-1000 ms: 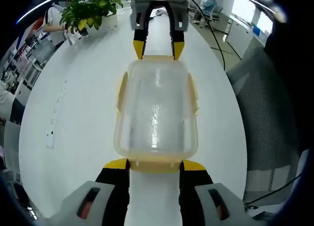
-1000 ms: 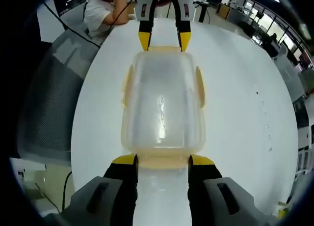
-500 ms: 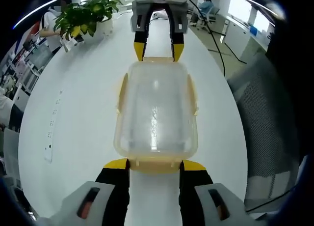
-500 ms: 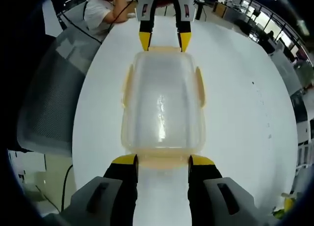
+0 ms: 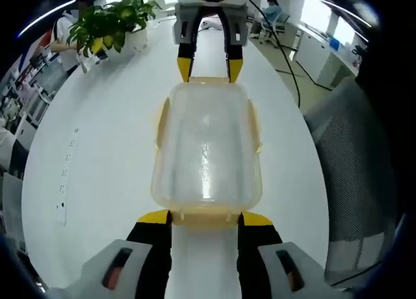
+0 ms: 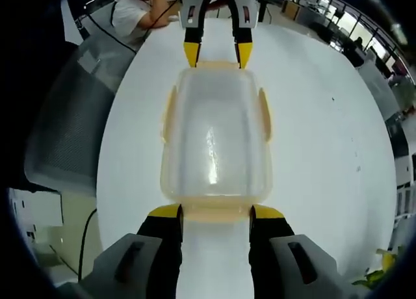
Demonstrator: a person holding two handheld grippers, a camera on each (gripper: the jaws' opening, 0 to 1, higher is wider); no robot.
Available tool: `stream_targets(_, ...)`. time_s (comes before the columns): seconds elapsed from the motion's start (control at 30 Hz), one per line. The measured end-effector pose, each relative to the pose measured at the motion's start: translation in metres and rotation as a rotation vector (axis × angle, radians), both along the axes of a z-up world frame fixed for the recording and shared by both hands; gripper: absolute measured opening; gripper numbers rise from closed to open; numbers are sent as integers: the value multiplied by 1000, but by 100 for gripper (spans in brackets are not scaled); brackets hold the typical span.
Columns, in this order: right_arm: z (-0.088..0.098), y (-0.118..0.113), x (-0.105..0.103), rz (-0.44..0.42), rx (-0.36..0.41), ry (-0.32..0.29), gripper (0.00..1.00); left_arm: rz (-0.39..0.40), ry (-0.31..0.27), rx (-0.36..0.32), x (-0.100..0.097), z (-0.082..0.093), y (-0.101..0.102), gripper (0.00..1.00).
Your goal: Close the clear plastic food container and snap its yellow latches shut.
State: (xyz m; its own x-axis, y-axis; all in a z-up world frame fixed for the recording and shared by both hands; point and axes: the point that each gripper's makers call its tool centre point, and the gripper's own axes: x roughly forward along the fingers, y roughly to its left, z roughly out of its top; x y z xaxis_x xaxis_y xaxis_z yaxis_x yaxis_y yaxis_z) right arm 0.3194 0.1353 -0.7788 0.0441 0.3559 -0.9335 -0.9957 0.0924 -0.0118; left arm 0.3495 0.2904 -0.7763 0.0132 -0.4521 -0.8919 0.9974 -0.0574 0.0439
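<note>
Here the container [image 5: 207, 149] lies lengthwise between both open claws.

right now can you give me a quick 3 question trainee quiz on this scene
1. True or false: the clear plastic food container with yellow latches stands on the white table.
2. Where do the left gripper and the right gripper sit relative to the container? A) both at one end B) at opposite short ends, facing each other C) both above the lid
3. Fill in: in the left gripper view, a green potted ____ stands at the table's far edge.

Key: 1 true; 2 B; 3 plant.
</note>
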Motion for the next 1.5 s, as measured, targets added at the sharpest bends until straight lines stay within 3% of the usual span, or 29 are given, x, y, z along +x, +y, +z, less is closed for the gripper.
stream_targets(0.63,-10,-1,0,-16,38,14,37,16,39,9,0,-11,0,34)
stream_targets(0.9,-11,0,-2,-22,65,6,37,9,36,14,-1,-12,0,34)
stream_targets(1.17,-11,0,0,9,32,-3,38,-18,23,39,-1,-14,0,34)
stream_targets(1.5,-12,-2,2,6,43,-22,39,-20,18,49,-1,-15,0,35)
